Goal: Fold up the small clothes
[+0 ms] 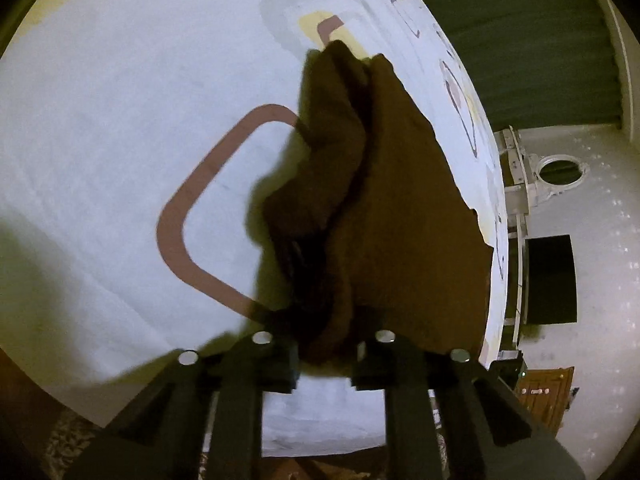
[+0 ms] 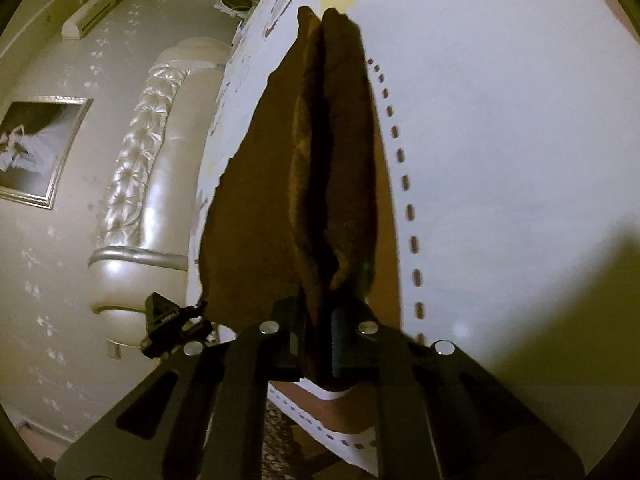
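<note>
- Closest to the lens on the left wrist view is the left gripper, black fingers with silver bolt heads, and a bunched edge of the brown garment sits right between them. The jaws look a fair way apart with the cloth wadded in the gap, so it seems to be holding it, but honestly I can't tell how tight.
- Right gripper is much clearer: jaws narrow, pinched onto a folded edge of the same brown garment, with the ribbed pad pressed straight into the fabric.
- From the right wrist view the garment runs away from the fingers as two thick layers with a dark crease down the middle, tapering to a point at the far end.
- From the left side it looks messier, one rumpled lobe on the left and a flatter, wider panel on the right.
- It's over a bed with a white bedsheet that has rounded brownish-pink outline shapes and a yellow patch printed on it. On the right view the bedsheet shows a dashed line of brown marks just beside the cloth.
- Whether the far end of the garment touches the sheet or hangs just above it, can't say.
- Background stuff: a tufted pearly headboard, a framed picture on the wall, and a wall air conditioner higher up.
</note>
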Demonstrator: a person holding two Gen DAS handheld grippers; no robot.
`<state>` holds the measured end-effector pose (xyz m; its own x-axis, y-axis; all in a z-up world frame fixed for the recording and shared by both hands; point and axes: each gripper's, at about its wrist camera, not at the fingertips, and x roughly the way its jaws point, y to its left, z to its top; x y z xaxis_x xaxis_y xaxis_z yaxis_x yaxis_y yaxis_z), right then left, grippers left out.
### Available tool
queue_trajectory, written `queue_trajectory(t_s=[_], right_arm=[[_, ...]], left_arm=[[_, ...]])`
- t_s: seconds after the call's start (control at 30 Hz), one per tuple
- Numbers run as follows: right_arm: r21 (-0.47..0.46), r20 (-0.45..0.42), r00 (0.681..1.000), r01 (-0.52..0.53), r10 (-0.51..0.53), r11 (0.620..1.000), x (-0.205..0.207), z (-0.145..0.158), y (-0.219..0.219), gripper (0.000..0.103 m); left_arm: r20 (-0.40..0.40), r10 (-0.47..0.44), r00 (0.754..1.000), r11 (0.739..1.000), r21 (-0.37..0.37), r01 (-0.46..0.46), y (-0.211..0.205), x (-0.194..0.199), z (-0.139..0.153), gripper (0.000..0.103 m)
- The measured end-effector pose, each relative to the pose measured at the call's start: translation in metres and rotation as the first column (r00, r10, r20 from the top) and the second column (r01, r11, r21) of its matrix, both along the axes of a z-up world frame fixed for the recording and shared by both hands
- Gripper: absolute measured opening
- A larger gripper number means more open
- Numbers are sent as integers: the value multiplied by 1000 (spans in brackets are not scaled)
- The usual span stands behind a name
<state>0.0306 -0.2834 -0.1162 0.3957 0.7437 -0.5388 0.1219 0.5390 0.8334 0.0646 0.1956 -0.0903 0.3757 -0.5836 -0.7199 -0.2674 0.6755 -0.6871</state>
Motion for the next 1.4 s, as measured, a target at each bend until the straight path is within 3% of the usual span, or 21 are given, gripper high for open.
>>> queue_trajectory(t_s=[0.23,0.3,0.4,0.53,0.7,0.83,1.07,1.17,1.27,1.33,1.4], right_arm=[[49,-5,1000,3,-3,999,-3,-6,-8,7],[32,-18,1000,-9,10,999,-4,-2,-9,11],[-85,-11,1000,-8,8,996,-9,19,-13,26],[-239,42,999,-1,12,971,-4,66,-2,34],[-344,80,987,-105,140,933,35,115,79,50],[-396,53,968,-205,245,895,76,126,167,51],[-476,-70,915,-381,398,792,149,117,346,52],[-585,-137,891,-425,433,690,168,105,410,52],[-692,-195,878,-439,438,573,181,91,453,67],[-760,-216,881,-422,421,494,187,83,474,67],[-783,-237,881,-422,409,456,191,74,483,67]], left_arm=[[16,-1,1000,1000,-18,1,4,-1,-4,15],[23,-6,1000,1000,-15,6,3,-1,-3,15],[25,1,1000,999,-34,0,6,-4,-6,15],[34,8,999,998,-55,-6,10,-6,-10,15],[39,20,999,996,-86,-17,14,-10,-14,15],[42,37,998,992,-120,-32,18,-13,-17,15],[69,49,996,990,-137,-39,22,-19,-20,15],[81,56,995,988,-146,-44,23,-22,-21,15],[98,60,993,987,-156,-44,25,-26,-22,15],[102,64,993,984,-170,-46,27,-27,-22,15],[106,69,992,981,-190,-48,29,-29,-24,15]])
